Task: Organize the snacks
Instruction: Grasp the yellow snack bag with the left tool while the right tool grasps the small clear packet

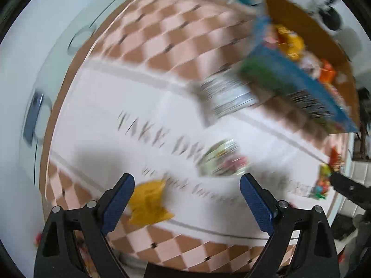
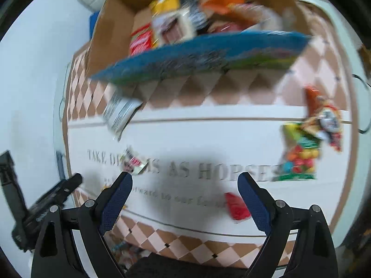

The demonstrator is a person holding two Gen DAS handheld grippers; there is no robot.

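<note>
Lying flat, the candy bag (image 2: 299,153) runs lengthwise toward the box (image 2: 111,34); both grippers' jaws gape wide, empty.

This is looking like a room in a home, most likely a dining or living corner. A round white table (image 1: 46,53) is carrying a printed tablecloth with a pink-and-brown checked border and a white middle band (image 2: 208,139), and decorative grey lettering is running across that band. Small shop-bought snack packets are lying loose on the cloth, among them a yellow foil packet (image 1: 148,202) and a clear bag of coloured sweets (image 2: 299,155). An open brown cardboard box with a blue printed side (image 2: 111,34) is standing at the table's far edge, crammed with more packets. Beyond the table, pale tiled flooring (image 1: 359,169) is showing.
</note>
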